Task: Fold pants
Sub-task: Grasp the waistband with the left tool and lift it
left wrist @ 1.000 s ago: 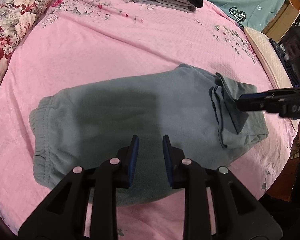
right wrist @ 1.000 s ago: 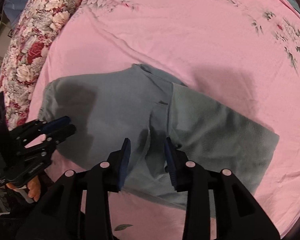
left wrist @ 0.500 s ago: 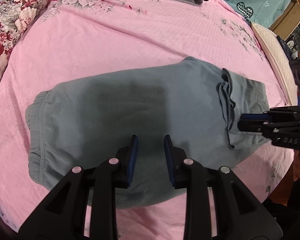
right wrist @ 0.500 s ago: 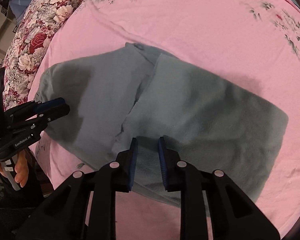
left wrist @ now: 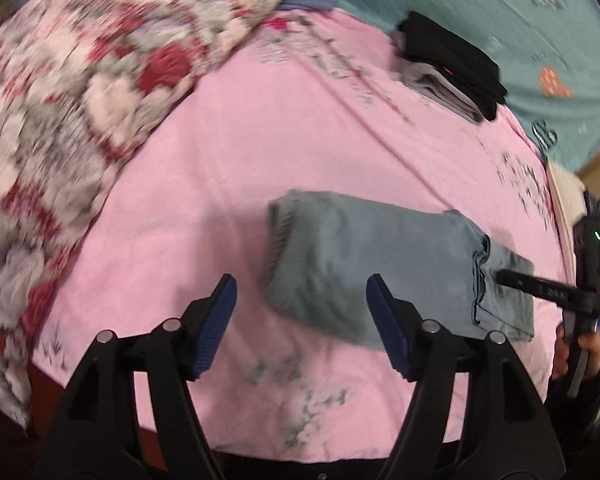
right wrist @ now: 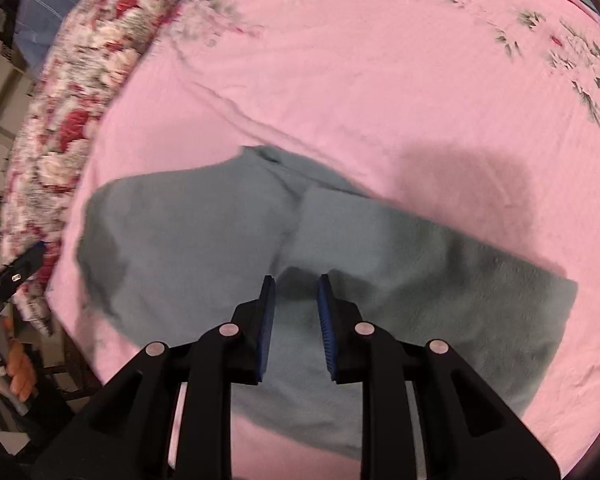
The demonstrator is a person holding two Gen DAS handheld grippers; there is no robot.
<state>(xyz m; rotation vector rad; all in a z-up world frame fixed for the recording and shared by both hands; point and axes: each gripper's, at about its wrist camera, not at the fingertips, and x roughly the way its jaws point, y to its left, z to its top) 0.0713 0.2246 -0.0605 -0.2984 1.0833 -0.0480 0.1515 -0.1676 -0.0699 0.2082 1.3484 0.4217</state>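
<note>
Grey-blue pants [left wrist: 364, 264] lie folded on the pink bedsheet [left wrist: 260, 160]. In the left wrist view my left gripper [left wrist: 300, 304] is wide open and empty, held above the sheet just off the pants' waistband end. My right gripper [left wrist: 512, 280] shows there at the right, over the pants' folded end. In the right wrist view the right gripper [right wrist: 296, 300] hovers low over the pants [right wrist: 204, 248], jaws a little apart with nothing between them. The left gripper's tip [right wrist: 20, 272] shows at the left edge.
A floral quilt [left wrist: 80, 100] lies along the left side of the bed. A stack of folded black and grey clothes [left wrist: 452, 64] sits at the far side. A teal cover [left wrist: 520, 40] lies beyond it. The bed's front edge is near both grippers.
My left gripper has opened wide and pulled back to the left, off the pants. My right gripper has opened a little and stays over the pants.
</note>
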